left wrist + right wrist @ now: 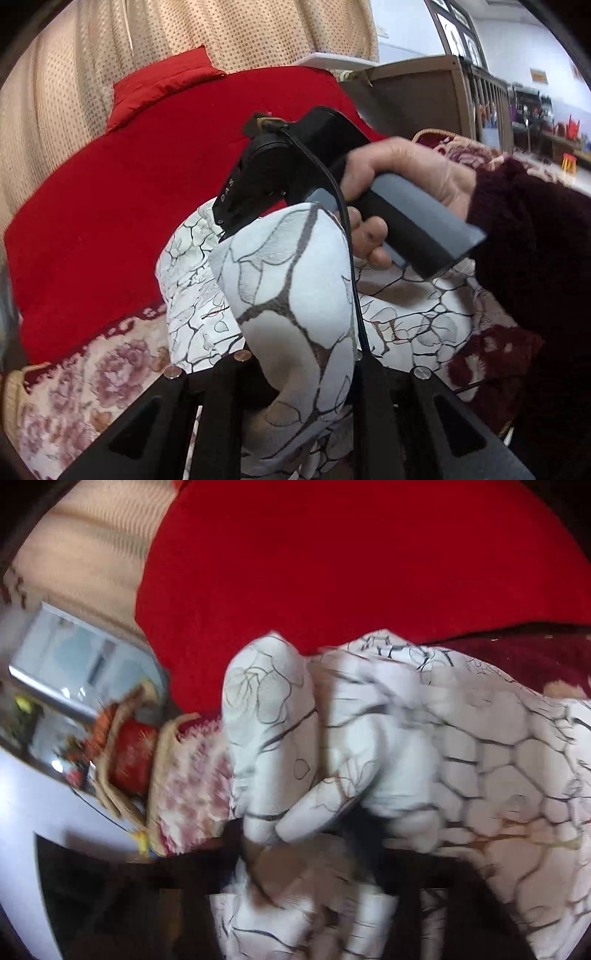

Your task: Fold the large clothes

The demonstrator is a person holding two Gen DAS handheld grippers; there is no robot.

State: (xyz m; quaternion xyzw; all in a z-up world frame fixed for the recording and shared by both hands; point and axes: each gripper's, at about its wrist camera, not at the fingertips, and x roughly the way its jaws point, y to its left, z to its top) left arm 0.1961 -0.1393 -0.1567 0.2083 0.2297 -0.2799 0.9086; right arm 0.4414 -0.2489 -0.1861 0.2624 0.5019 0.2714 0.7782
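The white garment (291,295), printed with a dark branching crackle pattern, lies bunched on a bed covered by a floral blanket (92,373) in maroon and cream, with a bright red quilt (122,206) spread behind it. In the left wrist view the left claw (295,369) holds a thick fold of this garment between its two black fingers (221,398), the cloth rising up out of the gap and filling it, so the jaws stand pinched on fabric. Beyond that fold, the right claw (229,218) points down into the same cloth, its tips buried in the folds; a bare right hand (402,184) in a dark maroon knitted sleeve (532,251) grips its grey and black handle, and a black cable (343,236) runs down from the device across the garment. The right wrist view is blurred: the white garment (424,760) fills the middle and right, bunched over the black fingers (229,853) at the bottom edge, with cloth lying between them, so the right claw (314,853) appears closed on the garment, though the pads are hidden. Red quilt (332,561) fills the top, and the floral blanket's (192,786) fringed edge shows to the left. A beige dotted curtain (74,66) hangs behind the bed.
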